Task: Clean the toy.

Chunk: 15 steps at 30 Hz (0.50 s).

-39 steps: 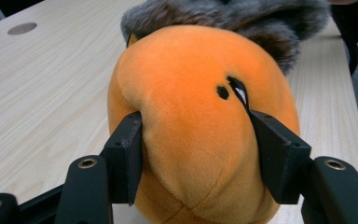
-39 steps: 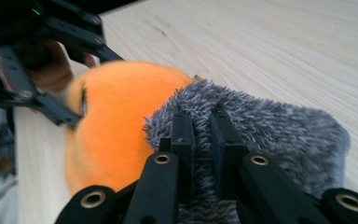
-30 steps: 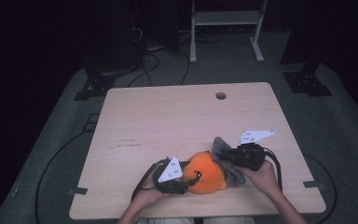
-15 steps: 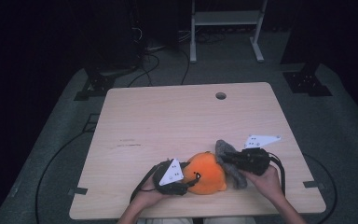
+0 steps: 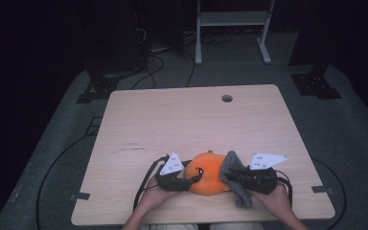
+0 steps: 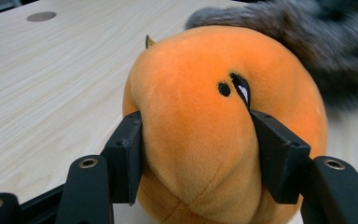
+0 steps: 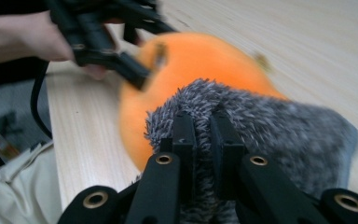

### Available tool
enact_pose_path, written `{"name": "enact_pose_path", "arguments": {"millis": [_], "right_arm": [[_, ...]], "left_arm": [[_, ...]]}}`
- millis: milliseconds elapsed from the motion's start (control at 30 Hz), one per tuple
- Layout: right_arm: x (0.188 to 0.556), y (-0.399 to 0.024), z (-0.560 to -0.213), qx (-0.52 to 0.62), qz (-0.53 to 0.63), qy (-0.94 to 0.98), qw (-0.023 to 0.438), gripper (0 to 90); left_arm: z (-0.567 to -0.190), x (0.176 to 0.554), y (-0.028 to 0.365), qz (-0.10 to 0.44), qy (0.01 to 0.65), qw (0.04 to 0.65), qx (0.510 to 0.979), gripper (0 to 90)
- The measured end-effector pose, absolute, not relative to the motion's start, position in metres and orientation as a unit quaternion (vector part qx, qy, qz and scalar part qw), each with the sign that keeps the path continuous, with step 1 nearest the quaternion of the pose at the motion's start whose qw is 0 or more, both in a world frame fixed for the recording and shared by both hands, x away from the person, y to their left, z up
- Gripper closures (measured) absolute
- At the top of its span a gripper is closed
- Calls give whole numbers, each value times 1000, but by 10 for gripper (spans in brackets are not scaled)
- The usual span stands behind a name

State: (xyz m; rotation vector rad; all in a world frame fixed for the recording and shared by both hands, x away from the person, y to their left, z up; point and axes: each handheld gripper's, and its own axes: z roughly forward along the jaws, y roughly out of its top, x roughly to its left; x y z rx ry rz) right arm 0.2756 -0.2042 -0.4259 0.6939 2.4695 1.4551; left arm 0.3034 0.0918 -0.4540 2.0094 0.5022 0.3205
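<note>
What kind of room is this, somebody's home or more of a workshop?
Probably a lab or recording studio: a bare wooden table on grey floor, dark surroundings, loose cables and a metal stand behind.

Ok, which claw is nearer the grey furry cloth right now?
Right. The right claw is shut on the grey furry cloth, pinching its edge. The left claw sits on the far side of the orange plush ball, clamping it.

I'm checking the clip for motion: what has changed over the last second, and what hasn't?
The right gripper, shut on the grey furry cloth, moved toward the person's edge and a little left, drawing the cloth closer against the orange plush toy. The left gripper stayed clamped on the toy, which kept its place on the table.
</note>
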Motion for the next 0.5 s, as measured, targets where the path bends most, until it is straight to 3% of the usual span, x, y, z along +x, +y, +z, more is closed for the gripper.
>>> {"name": "enact_pose_path", "arguments": {"millis": [67,100,200,267,300,367,500], "right_arm": [[278,-195,-429,232,478,841,105,814],[286,-200,-433,248,485,834,90,814],[290,-206,-435,261,491,826,88,813],[293,-211,-437,265,494,824,88,812],[297,-216,-440,274,490,822,95,811],[302,-223,-444,298,480,819,98,811],[304,-235,-446,330,437,827,129,811]], "left_arm": [[-451,306,93,121,214,505,828,351],[-444,307,101,104,209,534,812,219],[-443,307,105,99,196,548,807,177],[-449,308,100,85,183,527,826,174],[-453,306,98,104,179,527,824,279],[-449,307,95,114,184,524,824,386],[-443,307,94,118,197,533,814,436]]}}
